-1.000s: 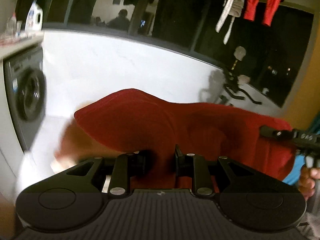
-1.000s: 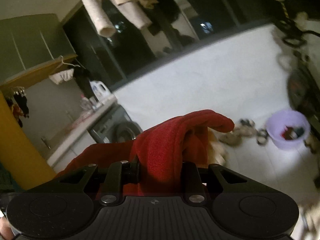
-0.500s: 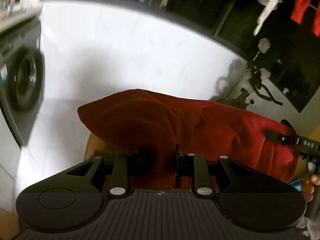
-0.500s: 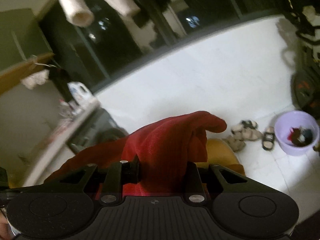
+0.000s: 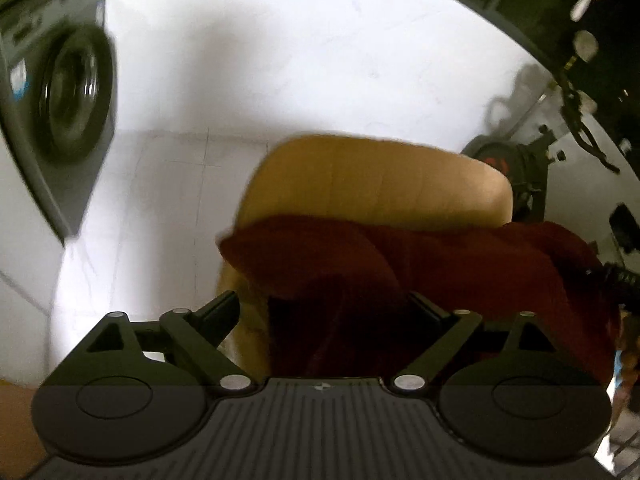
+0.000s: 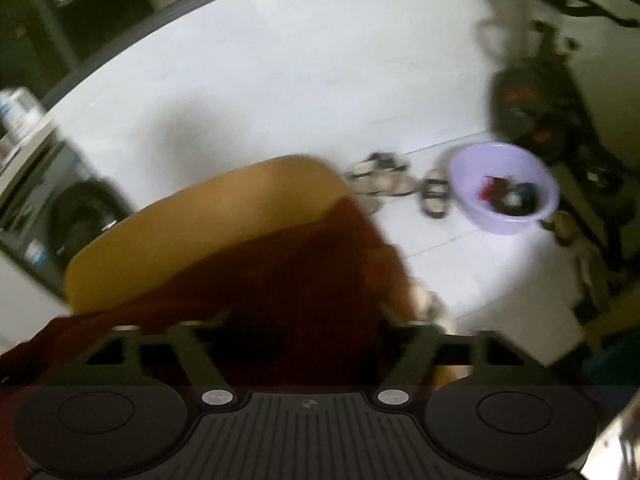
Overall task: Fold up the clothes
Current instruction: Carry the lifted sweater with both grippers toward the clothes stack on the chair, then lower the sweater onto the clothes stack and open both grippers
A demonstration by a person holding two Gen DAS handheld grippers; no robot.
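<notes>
Both grippers have gone from clamped to spread since half a second ago, and the red garment (image 5: 460,264) has dropped from hanging in the air onto the yellow-tan counter (image 5: 376,184).

Left gripper (image 5: 324,312): fingers wide apart, nothing pinched. Red cloth bunches in the gap between them and trails to the right, where the tip of the other tool pokes into the picture at the cloth's far end.

Right gripper (image 6: 304,324): fingers likewise wide apart. Garment lies between them, not squeezed. Right wrist view is motion-blurred; whether the pads still brush the cloth cannot be told.

Garment position: draped over the near part of the counter, in a crumpled band running left to right. Rear part of the counter top is bare.

Surroundings, left wrist view: front-loading washing machine (image 5: 60,100) at the left, white tiled floor (image 5: 140,200), dark exercise machine (image 5: 516,172) behind the counter on the right.

Surroundings, right wrist view: lilac basin (image 6: 502,188) on the floor with dark and red items inside; sandals (image 6: 384,176) just left of it.
</notes>
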